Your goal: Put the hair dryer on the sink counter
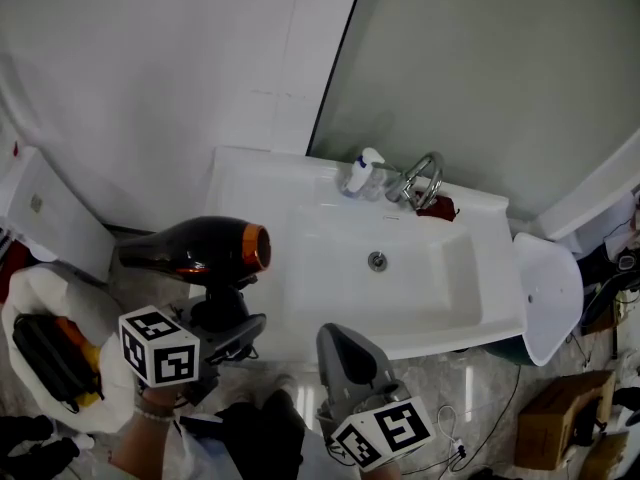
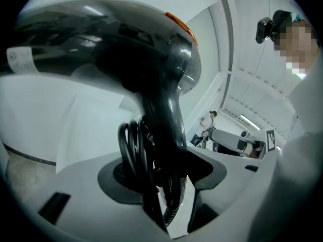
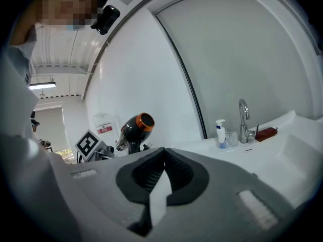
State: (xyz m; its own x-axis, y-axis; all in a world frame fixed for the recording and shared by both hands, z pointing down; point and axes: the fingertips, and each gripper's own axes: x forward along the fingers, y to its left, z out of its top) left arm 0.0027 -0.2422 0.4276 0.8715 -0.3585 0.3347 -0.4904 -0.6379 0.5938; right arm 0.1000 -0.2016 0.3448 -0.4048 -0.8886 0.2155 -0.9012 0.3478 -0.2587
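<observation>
A black hair dryer [image 1: 195, 248] with an orange ring round its nozzle hangs in the air just left of the white sink counter [image 1: 240, 183]. My left gripper [image 1: 222, 313] is shut on its handle from below, and the coiled black cord is bunched against the handle. In the left gripper view the hair dryer [image 2: 126, 54] fills the frame above the left gripper [image 2: 161, 185]. My right gripper [image 1: 340, 343] is shut with nothing in it, in front of the basin's front edge. The right gripper view shows the right gripper [image 3: 162, 158] and, to its left, the hair dryer [image 3: 135, 127].
A chrome faucet [image 1: 425, 180], a pump bottle [image 1: 362, 171] and a small dark red thing [image 1: 437, 208] stand along the counter's back edge. A white round fixture [image 1: 550, 293] sits right of the sink, cardboard boxes [image 1: 565, 418] on the floor. A white bag [image 1: 50, 348] lies at left.
</observation>
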